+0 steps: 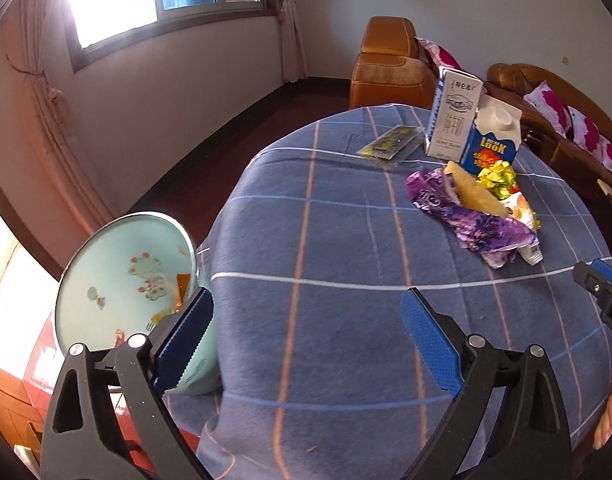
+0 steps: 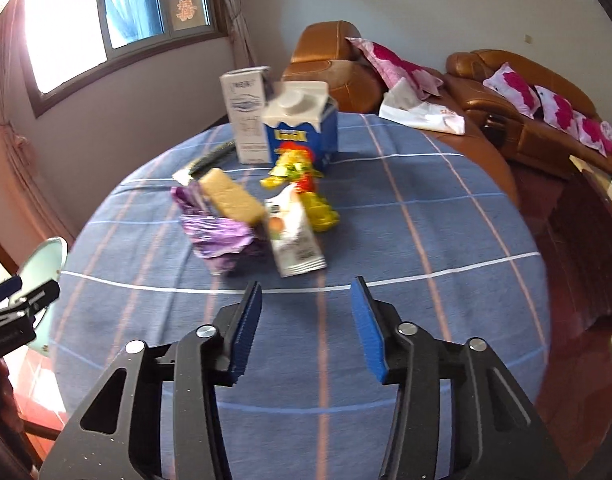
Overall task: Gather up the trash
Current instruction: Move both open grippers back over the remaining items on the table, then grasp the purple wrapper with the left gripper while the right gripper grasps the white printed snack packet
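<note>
On the round table under its blue checked cloth (image 2: 386, 240), I see a crumpled purple wrapper (image 2: 222, 236) left of a white sachet (image 2: 296, 240). Behind them stand a white carton (image 2: 246, 116) and a blue carton (image 2: 306, 128). A pale green bin (image 1: 118, 280) sits off the table's left edge.

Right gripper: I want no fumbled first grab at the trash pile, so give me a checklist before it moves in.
1. Right gripper open: ok.
2. Nothing between its pads: ok.
3. White sachet nearest and unobstructed: ok.
4. Purple wrapper touching the sachet, may drag along: not ok.
5. Mint bin at the table's edge, mouth facing in: ok.
6. Left gripper open, off the pile: ok.
</note>
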`<state>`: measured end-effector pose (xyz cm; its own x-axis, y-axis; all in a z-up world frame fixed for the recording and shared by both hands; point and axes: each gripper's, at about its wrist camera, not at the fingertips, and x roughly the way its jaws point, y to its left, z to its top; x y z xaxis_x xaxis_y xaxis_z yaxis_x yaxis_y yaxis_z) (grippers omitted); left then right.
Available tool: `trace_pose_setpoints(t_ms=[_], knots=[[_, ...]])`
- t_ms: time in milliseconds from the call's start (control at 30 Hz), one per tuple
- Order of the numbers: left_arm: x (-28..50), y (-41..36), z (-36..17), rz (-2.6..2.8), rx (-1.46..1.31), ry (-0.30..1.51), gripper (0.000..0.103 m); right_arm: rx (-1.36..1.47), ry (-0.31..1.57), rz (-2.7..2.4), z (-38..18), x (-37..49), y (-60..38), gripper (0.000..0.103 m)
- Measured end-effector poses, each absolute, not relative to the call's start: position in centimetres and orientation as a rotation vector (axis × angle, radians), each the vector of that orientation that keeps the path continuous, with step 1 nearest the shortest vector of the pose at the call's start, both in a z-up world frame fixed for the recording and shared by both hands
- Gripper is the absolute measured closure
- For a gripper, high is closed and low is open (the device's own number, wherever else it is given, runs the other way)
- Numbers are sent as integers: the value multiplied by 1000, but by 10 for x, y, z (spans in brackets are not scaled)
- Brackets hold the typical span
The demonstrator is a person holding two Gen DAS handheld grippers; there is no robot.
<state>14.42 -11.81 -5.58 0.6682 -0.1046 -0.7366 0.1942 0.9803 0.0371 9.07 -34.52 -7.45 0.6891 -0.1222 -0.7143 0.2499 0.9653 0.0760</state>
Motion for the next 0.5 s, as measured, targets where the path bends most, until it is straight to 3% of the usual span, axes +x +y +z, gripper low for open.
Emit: trace_pose_setpoints(t_ms=[267,433,500], knots=[[189,-192,-45,-212,36,817,18,201,783,-209,-76,104,-379,62],[209,-240,-66,-240,23,892,21,208,797,-198,-79,100,-388,62],[212,-253,-79,-258,22,934,30,214,805,-197,-79,100,-391,62]])
